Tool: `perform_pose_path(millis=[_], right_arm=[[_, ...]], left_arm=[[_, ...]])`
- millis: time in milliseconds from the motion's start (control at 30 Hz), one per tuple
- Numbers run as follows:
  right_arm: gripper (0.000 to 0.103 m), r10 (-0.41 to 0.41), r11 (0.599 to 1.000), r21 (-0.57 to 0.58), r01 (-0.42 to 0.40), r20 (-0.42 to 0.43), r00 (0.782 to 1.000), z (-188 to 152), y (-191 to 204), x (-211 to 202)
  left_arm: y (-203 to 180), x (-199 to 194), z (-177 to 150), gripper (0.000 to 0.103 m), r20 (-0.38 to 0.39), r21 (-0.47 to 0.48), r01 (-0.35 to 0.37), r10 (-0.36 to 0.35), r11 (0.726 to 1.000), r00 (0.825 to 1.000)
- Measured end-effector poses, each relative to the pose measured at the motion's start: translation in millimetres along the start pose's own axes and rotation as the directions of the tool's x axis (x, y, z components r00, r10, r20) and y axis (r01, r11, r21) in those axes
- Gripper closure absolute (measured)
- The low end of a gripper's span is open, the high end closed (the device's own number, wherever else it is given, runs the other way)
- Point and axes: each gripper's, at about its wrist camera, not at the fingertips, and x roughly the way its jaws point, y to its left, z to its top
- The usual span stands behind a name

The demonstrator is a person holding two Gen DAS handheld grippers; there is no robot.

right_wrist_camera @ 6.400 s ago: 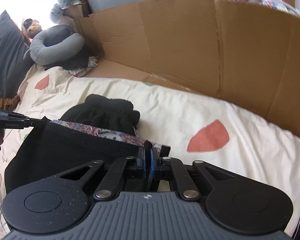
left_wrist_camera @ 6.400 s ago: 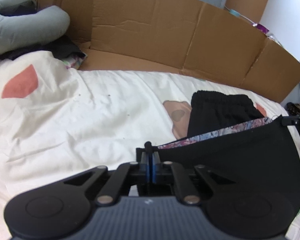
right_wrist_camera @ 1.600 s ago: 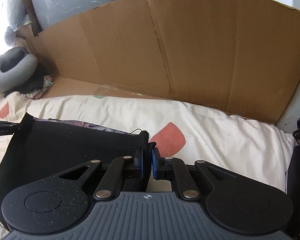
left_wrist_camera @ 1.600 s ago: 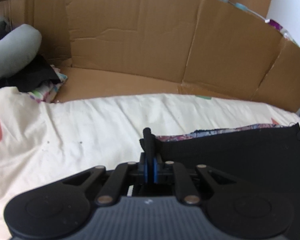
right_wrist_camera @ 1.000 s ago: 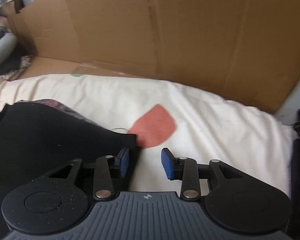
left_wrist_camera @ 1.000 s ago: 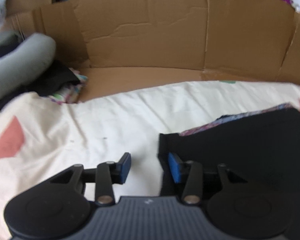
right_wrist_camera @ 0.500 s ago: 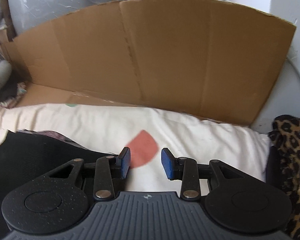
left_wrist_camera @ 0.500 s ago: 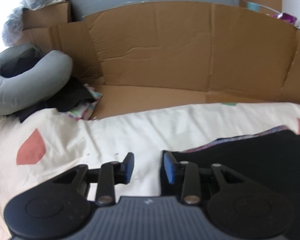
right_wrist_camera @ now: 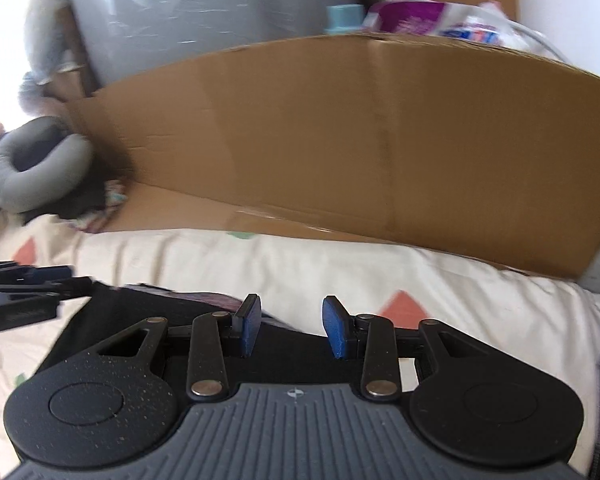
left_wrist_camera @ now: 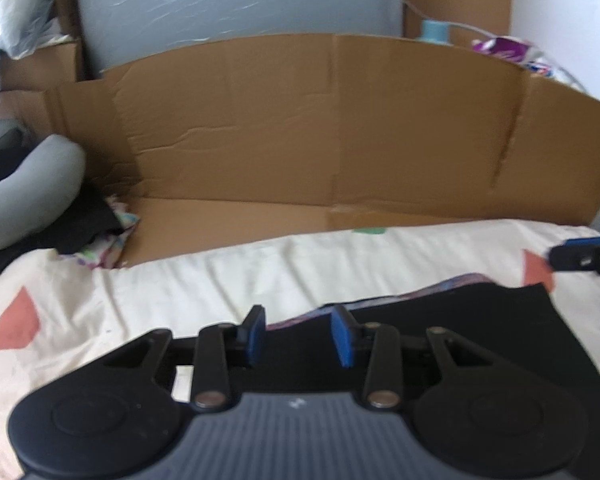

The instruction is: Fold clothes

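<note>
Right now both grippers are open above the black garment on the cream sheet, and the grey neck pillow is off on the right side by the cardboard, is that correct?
Not quite. The grey neck pillow lies on the left side by the cardboard, as both wrist views show. The rest holds: the left gripper and right gripper are open above the black garment on the cream sheet.

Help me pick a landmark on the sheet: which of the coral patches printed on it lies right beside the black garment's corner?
The coral patch at the right of the left wrist view, touching the black garment at its far right corner. The other coral patch sits far left on bare sheet.
</note>
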Motion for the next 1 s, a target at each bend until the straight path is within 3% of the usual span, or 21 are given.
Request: perform_pose_path(millis=[200,333,800,1000], right_arm=[[0.062,0.11,0.989,-0.092,-0.112,-0.027,0.994,-13.1,34.2,9.1],[0.062,0.142,0.98,-0.132,-0.148,-0.053,0.989,-16.7,48.4,18.8],[0.063,0.082,0.989,-0.121,-0.09,-0.069,0.994,-17.3,42.3,57.1],[0.077,0.1,0.984,-0.145,-0.1,-0.006,0.995,-13.6,46.6,48.5]], left_arm=[[-17.5,8.0,-8.8,0.064,-0.002,0.015,0.055,-0.055,0.998,0.999],[-22.1,11.0,-12.8,0.064,-0.011,0.014,0.078,-0.078,0.997,0.997],[-19.3,30.6,-13.5,0.064,-0.014,0.003,0.109,-0.109,0.994,0.994],[-17.8,37.1,-12.7,0.064,-0.015,-0.01,0.126,-0.126,0.992,0.992]])
